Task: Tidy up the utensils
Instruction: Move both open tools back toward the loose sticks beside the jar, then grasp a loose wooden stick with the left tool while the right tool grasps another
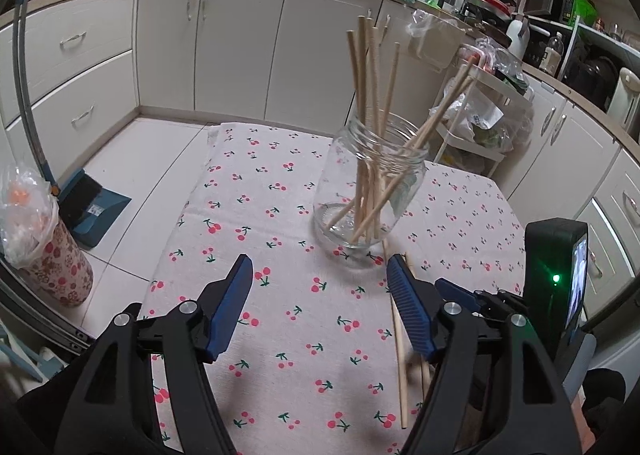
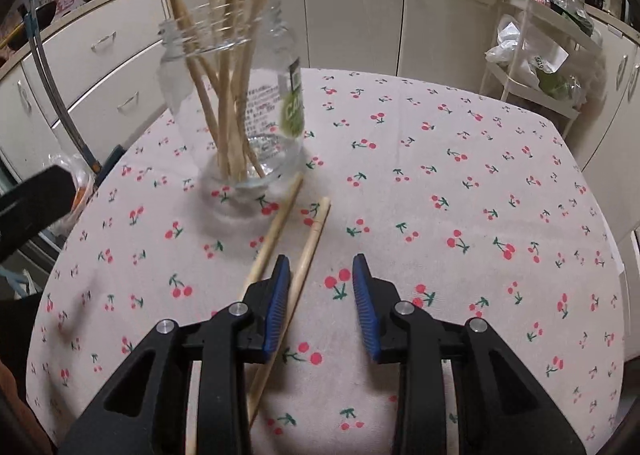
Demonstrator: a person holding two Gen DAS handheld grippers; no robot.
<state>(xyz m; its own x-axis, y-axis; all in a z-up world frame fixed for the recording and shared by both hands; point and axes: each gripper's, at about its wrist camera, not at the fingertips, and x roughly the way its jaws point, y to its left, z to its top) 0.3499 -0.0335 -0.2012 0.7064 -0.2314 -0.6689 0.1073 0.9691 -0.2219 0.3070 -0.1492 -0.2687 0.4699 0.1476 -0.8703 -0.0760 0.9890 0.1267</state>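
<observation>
Right gripper [image 2: 320,287] spread, empty, left finger over two loose chopsticks [image 2: 310,251] | Left gripper [image 1: 320,295] spread wide, empty | Glass jar [image 2: 236,95] of upright chopsticks [image 2: 224,35] ahead-left of right gripper, on cherry tablecloth [image 2: 460,175] | Loose pair's long axis runs from gripper toward jar.

Two wrist fisheyes, both angled down over the tablecloth [image 1: 280,295], facing the cabinets.
Right wrist sits nearer the jar [image 2: 240,95]; both share jar, loose chopsticks [image 2: 308,251], far edge.
</observation>
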